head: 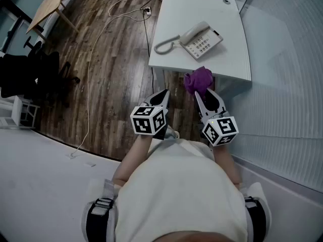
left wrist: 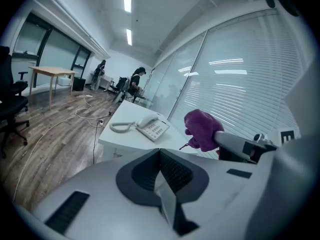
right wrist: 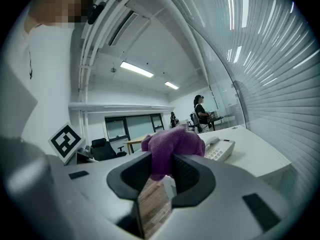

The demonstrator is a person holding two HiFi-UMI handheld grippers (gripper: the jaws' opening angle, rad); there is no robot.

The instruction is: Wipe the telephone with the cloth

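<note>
The cream-white corded desk telephone (head: 202,40) lies on the white rectangular table (head: 202,6), well ahead of both pairs of fingers, handset on its cradle & coiled cord towards the left. The crumpled purple cloth (right wrist: 172,149) is pinched between the fingers of the right gripper (head: 206,92) and bulges out past their tips, near the table edge. The left gripper (head: 162,93) is beside it, fingers pressed together w/ nothing between, above the dark wood floor (head: 111,59).
</note>
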